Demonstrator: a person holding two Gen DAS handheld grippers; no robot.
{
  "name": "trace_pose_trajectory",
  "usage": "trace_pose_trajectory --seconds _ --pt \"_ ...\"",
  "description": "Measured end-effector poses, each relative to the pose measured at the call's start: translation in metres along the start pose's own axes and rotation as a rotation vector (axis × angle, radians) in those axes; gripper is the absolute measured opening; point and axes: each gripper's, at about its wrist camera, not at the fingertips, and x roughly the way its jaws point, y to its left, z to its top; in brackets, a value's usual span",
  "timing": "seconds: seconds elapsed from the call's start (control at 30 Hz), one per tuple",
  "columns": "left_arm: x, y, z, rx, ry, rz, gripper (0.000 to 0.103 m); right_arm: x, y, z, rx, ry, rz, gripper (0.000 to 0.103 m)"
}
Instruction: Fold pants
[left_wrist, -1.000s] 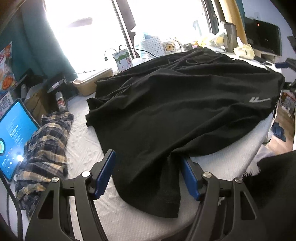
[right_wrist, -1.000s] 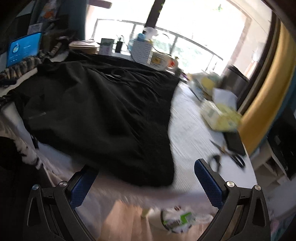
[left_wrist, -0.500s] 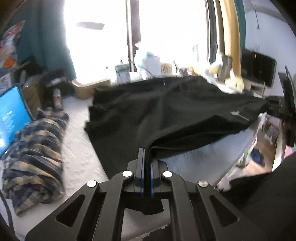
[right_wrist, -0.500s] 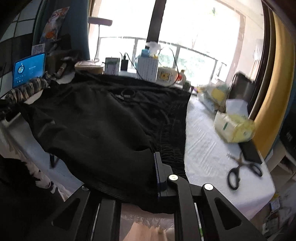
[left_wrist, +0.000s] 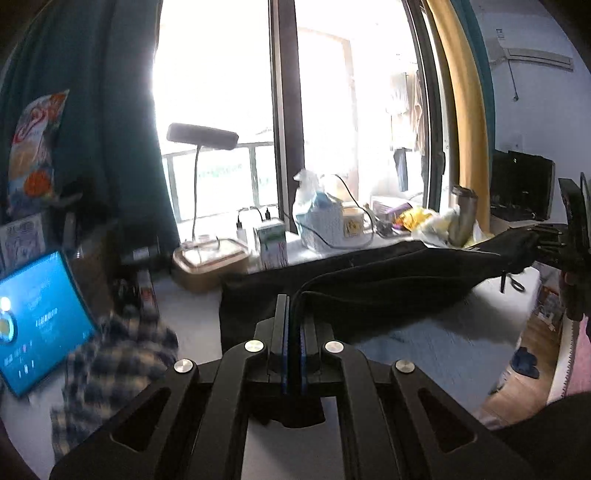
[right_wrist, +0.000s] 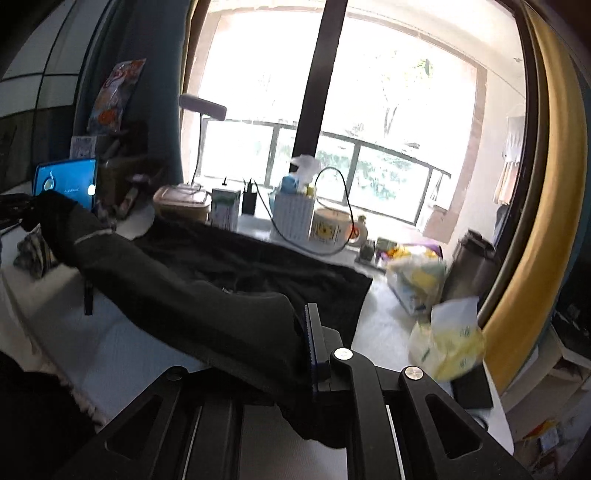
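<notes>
Left wrist view: our left tongs (left_wrist: 293, 332) and right tongs (right_wrist: 308, 354) each clamp one end of the black fabric pants (left_wrist: 388, 291), stretched lengthwise between us above the white worktop (left_wrist: 443, 343).

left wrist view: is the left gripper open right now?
No, the left gripper is shut, with an edge of the black pants pinched between its blue pads.

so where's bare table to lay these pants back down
Bare white table shows on the near side, under the lifted black pants, which both shut grippers hold. Another strip runs between the pants' edge and the yellow packets. The window side is crowded: basket, mug, tan container; plaid cloth fills the left.
</notes>
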Motion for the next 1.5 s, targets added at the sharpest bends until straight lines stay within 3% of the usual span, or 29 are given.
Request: trace_pose_trajectory --seconds 0.2,0.47,0.83,1.07,1.13,1.2,1.27,1.37,1.47,1.5 --pt "0.037 0.016 0.043 0.010 -0.006 0.007 0.003 0.038 -0.017 0.037 0.034 -0.009 0.004 0.010" --pt "0.118 0.045 0.068 0.030 0.087 -0.023 0.003 0.108 -0.046 0.070 0.080 0.053 -0.033 0.010" --pt "0.241 0.068 0.056 0.030 0.263 -0.071 0.003 0.226 -0.079 0.063 0.143 0.197 -0.014 0.010" --pt "0.297 0.072 0.052 0.065 0.334 -0.026 0.008 0.296 -0.094 0.058 0.148 0.329 0.018 0.010" --pt "0.308 0.076 0.050 0.055 0.367 -0.029 0.013 0.310 -0.097 0.056 0.154 0.360 0.032 0.010" --pt "0.310 0.079 0.049 0.048 0.367 -0.023 0.041 0.321 -0.099 0.054 0.148 0.390 0.043 0.011" --pt "0.305 0.084 0.049 0.033 0.351 -0.025 0.060 0.332 -0.099 0.055 0.135 0.416 0.055 0.012" --pt "0.294 0.091 0.055 0.023 0.322 -0.024 0.067 0.341 -0.102 0.059 0.125 0.425 0.053 0.015" --pt "0.282 0.096 0.064 0.030 0.287 0.006 0.068 0.350 -0.105 0.064 0.107 0.472 0.042 0.031" --pt "0.276 0.097 0.067 0.032 0.273 0.016 0.068 0.355 -0.105 0.065 0.092 0.503 0.039 0.065"
